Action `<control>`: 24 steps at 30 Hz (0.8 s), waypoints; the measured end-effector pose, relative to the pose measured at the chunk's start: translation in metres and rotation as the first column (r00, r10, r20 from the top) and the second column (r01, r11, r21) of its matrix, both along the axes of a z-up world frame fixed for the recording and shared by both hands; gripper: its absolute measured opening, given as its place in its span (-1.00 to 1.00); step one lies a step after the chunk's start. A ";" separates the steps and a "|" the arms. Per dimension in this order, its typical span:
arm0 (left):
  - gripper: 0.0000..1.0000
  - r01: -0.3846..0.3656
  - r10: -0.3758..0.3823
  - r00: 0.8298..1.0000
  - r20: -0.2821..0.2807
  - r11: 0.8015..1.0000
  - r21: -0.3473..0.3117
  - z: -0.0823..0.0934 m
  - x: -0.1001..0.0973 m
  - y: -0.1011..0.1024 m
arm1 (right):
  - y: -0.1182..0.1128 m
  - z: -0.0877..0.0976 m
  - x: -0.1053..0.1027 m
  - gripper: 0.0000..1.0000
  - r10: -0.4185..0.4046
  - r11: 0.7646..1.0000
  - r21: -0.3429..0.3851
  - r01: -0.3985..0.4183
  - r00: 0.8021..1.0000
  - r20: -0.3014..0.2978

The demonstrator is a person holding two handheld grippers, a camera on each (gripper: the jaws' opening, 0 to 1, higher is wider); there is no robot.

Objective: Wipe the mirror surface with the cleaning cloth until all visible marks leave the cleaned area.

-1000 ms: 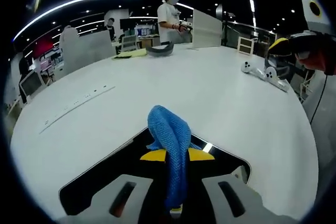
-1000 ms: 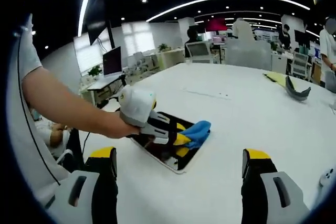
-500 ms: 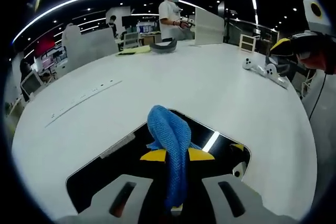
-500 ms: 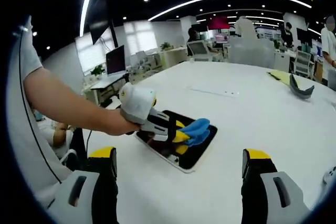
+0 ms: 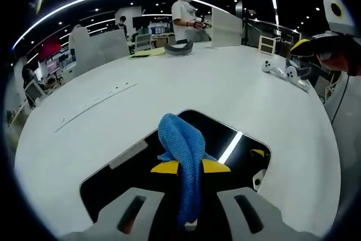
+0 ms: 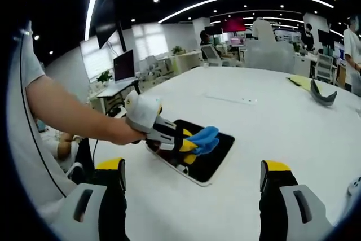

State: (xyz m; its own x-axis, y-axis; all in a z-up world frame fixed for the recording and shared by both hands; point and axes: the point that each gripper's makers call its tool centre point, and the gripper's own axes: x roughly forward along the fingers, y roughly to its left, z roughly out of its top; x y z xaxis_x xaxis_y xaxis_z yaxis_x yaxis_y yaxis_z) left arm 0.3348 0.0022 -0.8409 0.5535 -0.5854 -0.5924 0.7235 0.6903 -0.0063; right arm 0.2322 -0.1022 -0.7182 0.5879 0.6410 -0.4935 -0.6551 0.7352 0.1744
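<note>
The fingers of the left gripper [image 5: 189, 169] rise from the bottom centre of the left gripper view, their yellow tips drawn close together and pinched on a blue cleaning cloth [image 5: 181, 139], whose bunched end sticks up beyond the tips while a strip of it runs back down between the two grey jaws. The cloth rests on the mirror [image 5: 225, 134], a dark rectangular slab with rounded corners that lies flat on the white table [image 5: 186, 83] in the lower middle of that view; its glossy face carries a bright reflected streak of ceiling light just right of the cloth. In the right gripper view the same gripper [image 6: 189, 142] sits left of centre, held by a person's hand [image 6: 115, 131] on a bare forearm that comes in from the left edge, with the cloth [image 6: 201, 138] pressed on the left part of the mirror [image 6: 217, 149] and the right part of the dark glass bare. The right gripper [image 6: 192, 193] has its own jaws standing wide apart at the bottom corners of its view, with nothing between them and well short of the mirror. Toward the top of the left gripper view a person in white [image 5: 184, 18] stands at the far side of the table, and a pair of white controllers [image 5: 282, 71] lies at the upper right.
</note>
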 end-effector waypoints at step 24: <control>-0.79 -0.049 0.049 0.999 -0.011 0.999 0.020 0.000 -0.008 0.041 | 0.025 -0.001 -0.015 1.00 0.032 0.999 0.016 -0.032 0.999 -0.015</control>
State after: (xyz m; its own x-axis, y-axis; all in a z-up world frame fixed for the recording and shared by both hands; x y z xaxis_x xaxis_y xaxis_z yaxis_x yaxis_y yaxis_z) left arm 0.3272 0.0435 -0.8412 0.5744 -0.5460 -0.6099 0.6890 0.7248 0.0000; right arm 0.2168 -0.0770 -0.7187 0.5594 0.6669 -0.4922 -0.6755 0.7110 0.1956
